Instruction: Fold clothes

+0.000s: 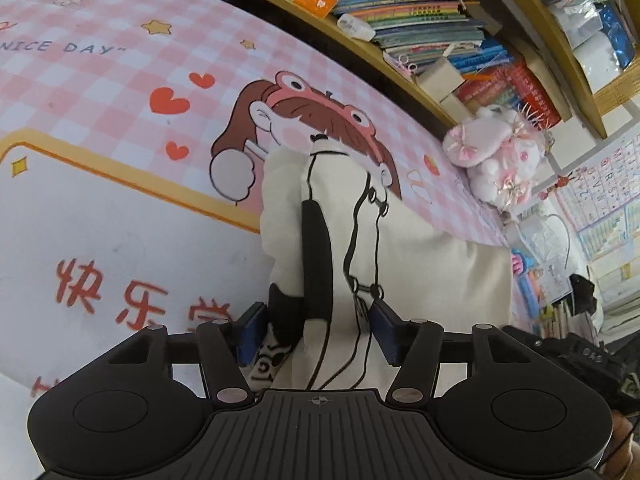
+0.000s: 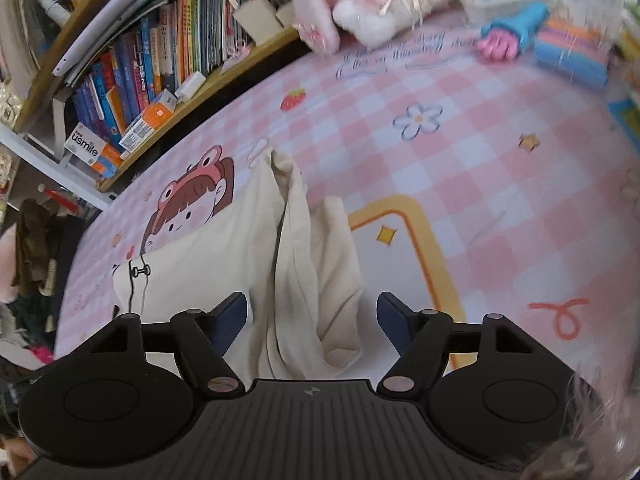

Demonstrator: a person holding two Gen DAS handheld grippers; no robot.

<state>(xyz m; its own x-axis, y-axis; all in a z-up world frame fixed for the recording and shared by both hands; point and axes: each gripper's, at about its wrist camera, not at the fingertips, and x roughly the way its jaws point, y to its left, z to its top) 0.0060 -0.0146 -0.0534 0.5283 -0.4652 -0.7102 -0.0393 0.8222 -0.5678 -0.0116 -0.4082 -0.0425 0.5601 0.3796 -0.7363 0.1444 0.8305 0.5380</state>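
A cream garment (image 1: 420,264) with a black line drawing and a black band lies bunched on the pink checked mat (image 1: 120,92). In the left wrist view my left gripper (image 1: 316,328) stands over its near end. The jaws are apart, the printed cloth rises between them, and the blue pads (image 1: 252,332) do not press on it. In the right wrist view the same garment (image 2: 192,264) shows plain cream folds standing up in a ridge. My right gripper (image 2: 312,316) is open around that ridge, with a gap on each side of the cloth.
A wooden bookshelf (image 1: 400,16) packed with books runs along the mat's far edge. A pink and white plush toy (image 1: 492,152) sits at the far corner, and a blue and pink toy (image 2: 516,36) lies beside stacked items. The other gripper's black body (image 1: 576,360) is at the right.
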